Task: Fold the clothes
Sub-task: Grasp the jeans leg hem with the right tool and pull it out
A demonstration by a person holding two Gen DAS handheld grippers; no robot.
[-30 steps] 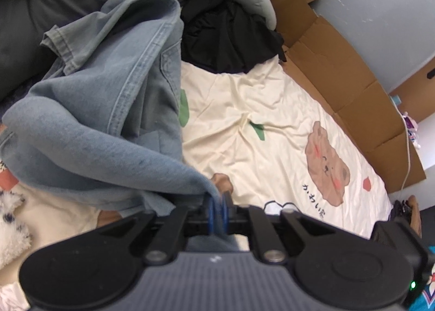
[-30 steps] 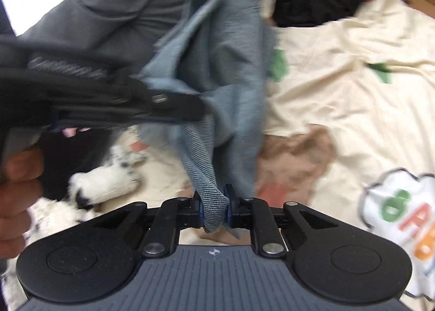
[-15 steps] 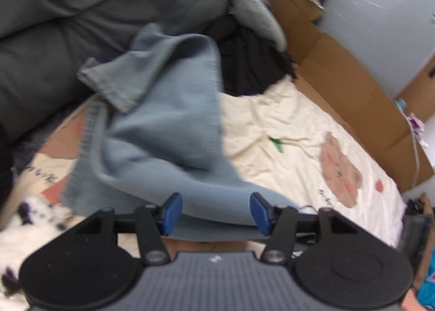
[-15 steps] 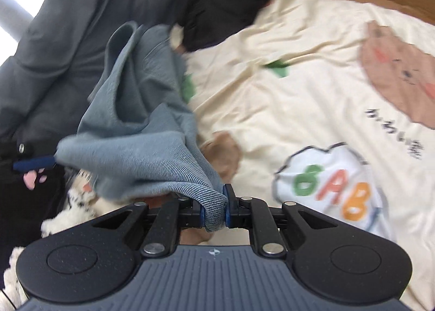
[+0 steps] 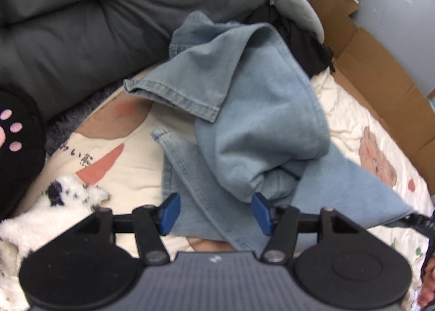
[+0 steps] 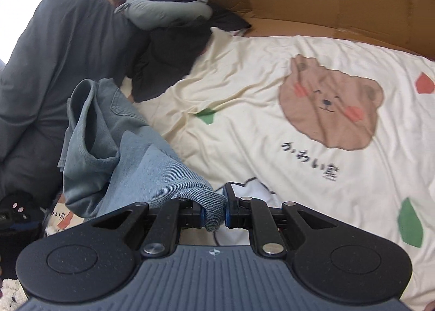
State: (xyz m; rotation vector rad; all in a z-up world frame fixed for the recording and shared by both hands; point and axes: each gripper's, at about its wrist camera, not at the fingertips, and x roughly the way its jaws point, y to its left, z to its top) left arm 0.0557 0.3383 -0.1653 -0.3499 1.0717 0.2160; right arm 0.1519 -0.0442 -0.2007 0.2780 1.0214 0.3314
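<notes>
Denim jeans (image 5: 258, 126) lie rumpled on the cream bear-print sheet (image 6: 272, 126); the left tool (image 5: 216, 213) has just spread, releasing them, while the right tool (image 6: 213, 213) pinches a fold.

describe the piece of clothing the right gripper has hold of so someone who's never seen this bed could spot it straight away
Start at the cream bedsheet printed with a brown bear face, then look to its left edge by the grey duvet. The crumpled light blue denim garment lies there, one corner pinched in the right gripper. Its faded blue and stitched hems set it apart from the black clothing heaped behind it.
</notes>
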